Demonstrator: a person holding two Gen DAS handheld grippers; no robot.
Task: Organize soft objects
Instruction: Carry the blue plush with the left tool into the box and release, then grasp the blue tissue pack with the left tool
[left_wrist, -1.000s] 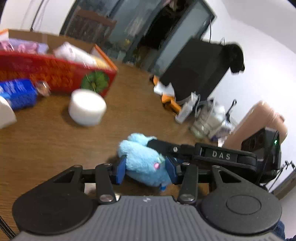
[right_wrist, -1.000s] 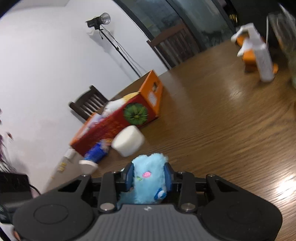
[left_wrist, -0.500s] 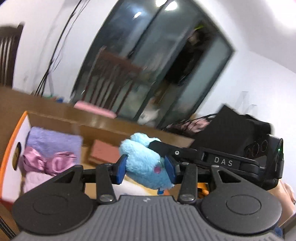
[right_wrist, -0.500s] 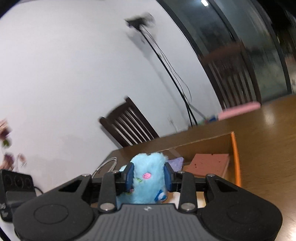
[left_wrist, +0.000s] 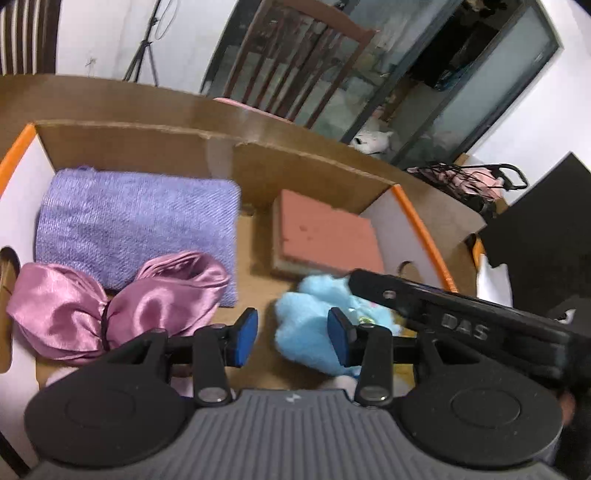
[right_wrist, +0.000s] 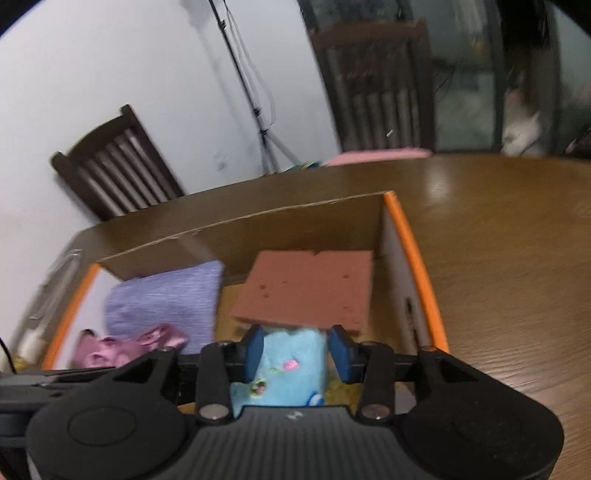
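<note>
A fluffy light-blue plush toy sits between the blue pads of my right gripper, low over the open cardboard box. In the left wrist view the plush lies inside the box, with the right gripper's black finger across it. My left gripper is open; its right pad touches the plush, its left pad stands apart. The box holds a purple towel, a pink satin bow and a reddish-brown sponge.
The orange-edged box stands on a brown wooden table. Dark wooden chairs stand behind the table by the white wall. A light stand and glass doors are at the back. A black object is at right.
Both grippers have carried the plush from the table up and over into the box. My left gripper has opened and let go of the plush; the right still has it between its pads.
</note>
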